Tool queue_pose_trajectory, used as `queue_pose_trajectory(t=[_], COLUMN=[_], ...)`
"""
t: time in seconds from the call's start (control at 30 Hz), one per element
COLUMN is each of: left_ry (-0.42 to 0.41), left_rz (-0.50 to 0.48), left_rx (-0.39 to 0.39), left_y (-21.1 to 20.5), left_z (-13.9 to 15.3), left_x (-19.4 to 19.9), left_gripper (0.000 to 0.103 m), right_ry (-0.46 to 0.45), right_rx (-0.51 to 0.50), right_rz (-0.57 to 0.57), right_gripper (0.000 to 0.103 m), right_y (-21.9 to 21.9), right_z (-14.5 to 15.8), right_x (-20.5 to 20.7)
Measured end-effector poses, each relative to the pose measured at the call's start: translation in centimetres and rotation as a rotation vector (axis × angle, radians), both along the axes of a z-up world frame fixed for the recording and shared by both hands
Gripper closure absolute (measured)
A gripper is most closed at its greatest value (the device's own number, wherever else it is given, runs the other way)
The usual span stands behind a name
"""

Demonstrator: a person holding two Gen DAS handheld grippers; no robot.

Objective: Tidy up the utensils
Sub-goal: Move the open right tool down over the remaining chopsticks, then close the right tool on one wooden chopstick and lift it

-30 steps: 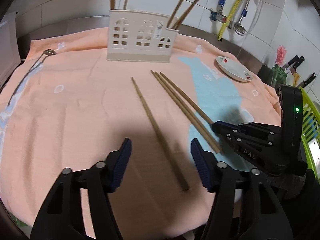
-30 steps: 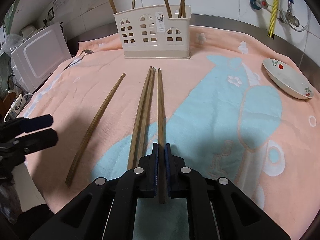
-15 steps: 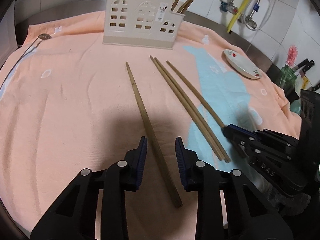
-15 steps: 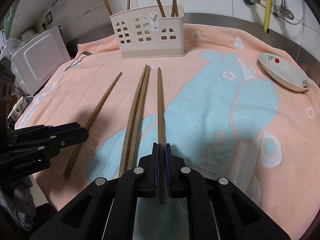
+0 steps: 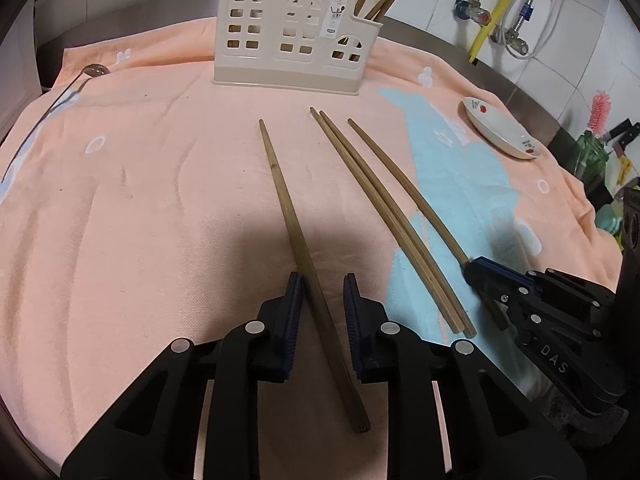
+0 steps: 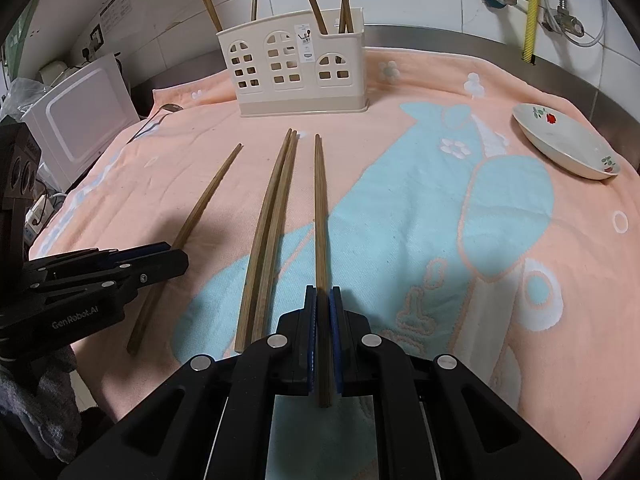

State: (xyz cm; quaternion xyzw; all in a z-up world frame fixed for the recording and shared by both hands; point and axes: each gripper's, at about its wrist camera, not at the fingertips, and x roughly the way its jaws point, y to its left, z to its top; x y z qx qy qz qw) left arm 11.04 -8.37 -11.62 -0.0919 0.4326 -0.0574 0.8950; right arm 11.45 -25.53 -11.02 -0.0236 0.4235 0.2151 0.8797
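Observation:
Four brown chopsticks lie on a peach and blue towel [image 5: 140, 200]. My left gripper [image 5: 322, 292] straddles the leftmost chopstick [image 5: 286, 200] near its thick end. Its jaws are closing; the left pad is at the stick and a gap remains on the right. My right gripper [image 6: 323, 292] is shut on the rightmost chopstick [image 6: 320, 208], which still rests on the towel. A pair of chopsticks [image 6: 272, 220] lies between the two. The cream utensil holder [image 5: 288, 40] stands at the back with several chopsticks upright in it. The right gripper [image 5: 470, 268] also shows in the left wrist view.
A white dish [image 6: 564, 144] with a red flower sits at the far right of the towel. A spoon [image 5: 94, 70] lies at the far left. A white appliance [image 6: 80, 120] stands left of the counter. Knives [image 5: 624, 132] and a green rack are beyond the right edge.
My left gripper has come forward and down over the leftmost chopstick, and its jaws have narrowed around it. The right gripper has kept still, shut on its chopstick.

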Motion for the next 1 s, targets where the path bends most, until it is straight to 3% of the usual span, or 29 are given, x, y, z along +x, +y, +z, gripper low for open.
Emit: queue_pose_trajectory(t=[0.07, 0.43, 0.63, 1.0], left_ry=[-0.003, 0.002, -0.047, -0.199], left_rz=[0.004, -0.024, -0.030, -0.056], left_rx=[0.049, 0.052, 0.034, -0.003], left_y=[-0.3, 0.6, 1.6, 3.2], left_z=[0.0, 0.9, 2.8, 7.8], left_x=[0.0, -0.4, -1.3, -2.4], left_gripper=[0.091, 0.097, 0.097, 0.097], right_ry=[-0.001, -0.016, -0.067, -0.214], right_rx=[-0.002, -0.004, -0.005, 0.023], right_rz=[-0.002, -0.013, -0.020, -0.024], right_gripper=[0.097, 0.097, 0.097, 0.097], right_y=[0.0, -0.1, 0.0, 0.4], right_z=[0.0, 0.5, 2.4, 8.5], right_x=[0.0, -0.4, -1.1, -1.9])
